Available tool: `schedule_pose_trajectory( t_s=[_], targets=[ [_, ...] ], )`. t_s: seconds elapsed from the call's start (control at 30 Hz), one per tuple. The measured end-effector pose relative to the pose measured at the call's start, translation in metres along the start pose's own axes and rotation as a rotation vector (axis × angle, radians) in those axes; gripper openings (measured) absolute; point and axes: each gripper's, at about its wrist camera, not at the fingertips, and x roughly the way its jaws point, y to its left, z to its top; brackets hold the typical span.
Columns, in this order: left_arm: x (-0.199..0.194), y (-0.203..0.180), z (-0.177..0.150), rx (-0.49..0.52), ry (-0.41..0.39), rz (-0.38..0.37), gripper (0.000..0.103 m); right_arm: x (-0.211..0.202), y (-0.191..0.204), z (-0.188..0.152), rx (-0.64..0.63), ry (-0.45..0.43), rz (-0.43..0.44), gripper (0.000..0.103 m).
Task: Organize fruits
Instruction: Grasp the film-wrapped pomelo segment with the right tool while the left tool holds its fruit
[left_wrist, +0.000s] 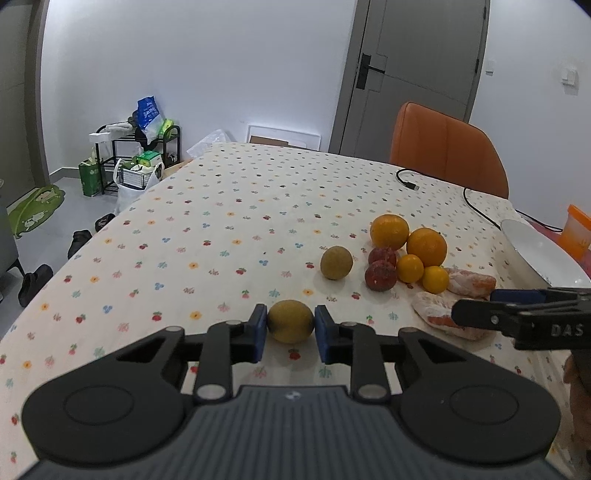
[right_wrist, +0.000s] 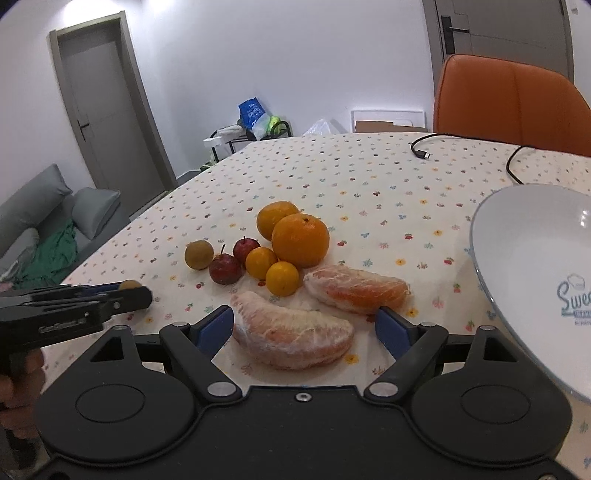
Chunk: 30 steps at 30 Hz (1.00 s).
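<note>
A round, dull yellow-green fruit (left_wrist: 290, 321) with matte skin sits on the desk (left_wrist: 221, 236), pinched between the blue pads of the left gripper (left_wrist: 290, 332). The right gripper (right_wrist: 306, 325) stands spread wide around a film-wrapped, crescent-shaped pomelo segment (right_wrist: 291, 336), its pads apart from it, with a second segment (right_wrist: 356, 290), glossy oranges (right_wrist: 300, 240) and dark red fruits (right_wrist: 226, 268) clustered just beyond. A floral-dotted cloth covers the desk, a white bowl (right_wrist: 517, 266) lies right, and an orange chair (right_wrist: 509, 99) stands behind.
</note>
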Motion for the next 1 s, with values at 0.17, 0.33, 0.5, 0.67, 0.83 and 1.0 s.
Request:
schedule_pose_trajectory(
  t_s=[0.17, 0.33, 0.5, 0.67, 0.83, 1.0],
  targets=[
    [-0.002, 0.002, 0.0, -0.003, 0.002, -0.001, 0.026, -0.001, 0.002, -0.001, -0.011, 0.002, 0.001, 0.078],
    [-0.006, 0.003, -0.003, -0.007, 0.002, -0.001, 0.026, -0.008, 0.012, -0.007, -0.044, 0.007, -0.001, 0.068],
    [-0.01, 0.002, -0.005, -0.005, 0.004, -0.008, 0.026, -0.017, 0.009, -0.011, 0.002, 0.004, 0.014, 0.058],
    [-0.014, 0.003, -0.007, -0.01, 0.005, -0.006, 0.026, -0.026, 0.013, -0.016, 0.027, 0.029, 0.075, 0.048],
    [-0.017, 0.006, -0.008, -0.014, 0.002, -0.002, 0.026, -0.029, 0.021, -0.018, 0.001, 0.037, 0.087, 0.047],
    [-0.017, 0.009, -0.009, -0.019, 0.003, 0.005, 0.026, -0.02, 0.019, -0.013, -0.014, 0.031, 0.08, 0.051]
  ],
)
